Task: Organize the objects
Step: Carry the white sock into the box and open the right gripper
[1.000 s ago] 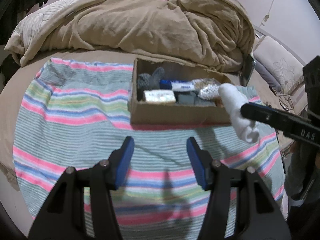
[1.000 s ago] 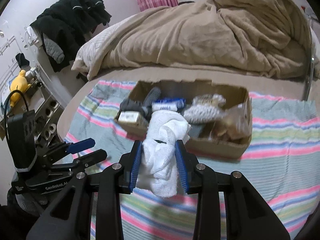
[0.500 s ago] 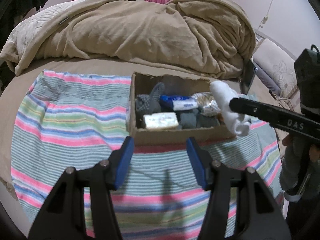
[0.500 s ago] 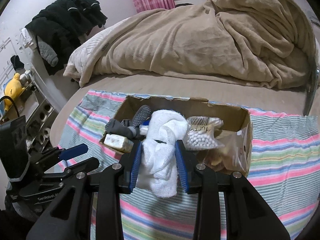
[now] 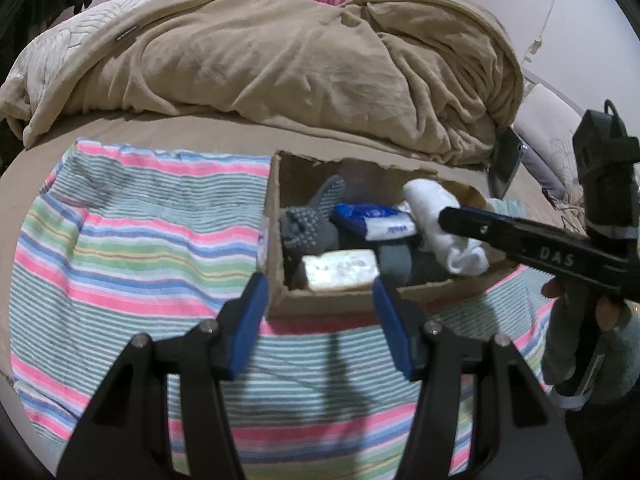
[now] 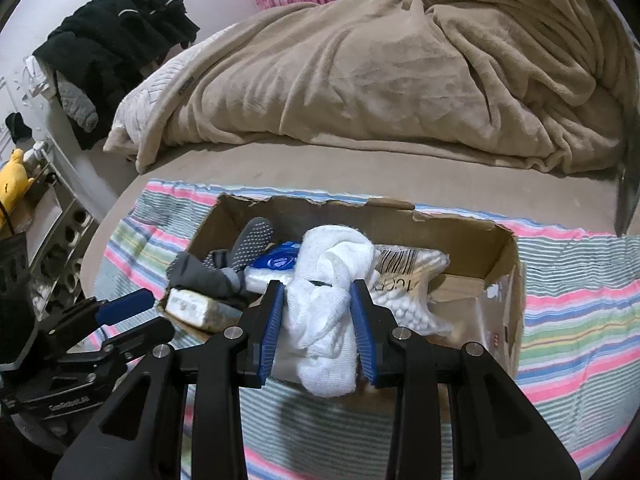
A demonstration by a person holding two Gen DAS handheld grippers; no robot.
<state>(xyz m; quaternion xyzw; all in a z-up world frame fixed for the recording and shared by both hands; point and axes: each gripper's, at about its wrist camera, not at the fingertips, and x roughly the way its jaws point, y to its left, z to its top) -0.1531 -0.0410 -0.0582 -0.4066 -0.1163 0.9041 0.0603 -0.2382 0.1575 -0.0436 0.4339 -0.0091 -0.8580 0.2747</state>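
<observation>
An open cardboard box (image 5: 276,216) (image 6: 508,272) sits on a striped cloth on the bed. It holds grey dotted socks (image 5: 308,224) (image 6: 248,248), a blue and white packet (image 5: 376,220) (image 6: 276,260), a pale wrapped bar (image 5: 340,268) (image 6: 188,308) and a bag of cotton swabs (image 6: 408,280). My right gripper (image 6: 318,316) is shut on a white rolled cloth (image 6: 328,312) (image 5: 440,220) and holds it over the box's near edge. My left gripper (image 5: 318,320) is open and empty, just in front of the box.
A rumpled tan blanket (image 5: 280,60) (image 6: 400,72) fills the bed behind the box. The striped cloth (image 5: 120,240) (image 6: 580,320) spreads left and right of the box. A shelf with a yellow toy (image 6: 12,184) and dark clothes (image 6: 120,40) stand at the left.
My right gripper has carried the white cloth forward to above the box. My left gripper has moved closer to the box front and stays open.
</observation>
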